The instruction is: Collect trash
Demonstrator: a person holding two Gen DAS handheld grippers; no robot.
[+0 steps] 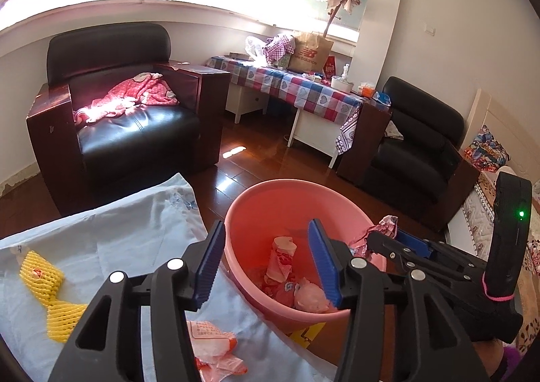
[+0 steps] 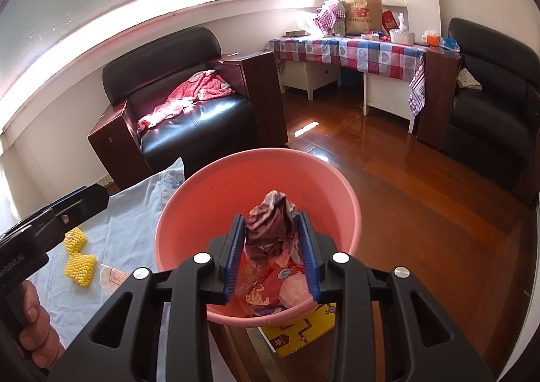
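A pink basin (image 1: 236, 213) (image 2: 175, 213) stands at the edge of a light blue cloth (image 1: 135, 233) and holds several crumpled wrappers (image 1: 281, 258). My left gripper (image 1: 266, 230) hangs open above the basin, nothing between its blue pads. My right gripper (image 2: 271, 223) is shut on a crumpled dark red and white wrapper (image 2: 270, 230) over the basin. In the left wrist view, it comes in from the right with that wrapper (image 1: 383, 230). On the cloth lie yellow foam fruit nets (image 1: 44, 277) (image 2: 79, 257) and an orange and white wrapper (image 1: 212, 341).
A yellow box (image 2: 300, 328) sits under the basin. Beyond it is wooden floor (image 2: 405, 179). A black armchair (image 1: 128, 105) with a pink garment is at the left. A cluttered table with a checked cloth (image 1: 297, 88) and a second black chair (image 1: 415, 145) are behind. A person's hand (image 2: 37, 331) holds the left gripper.
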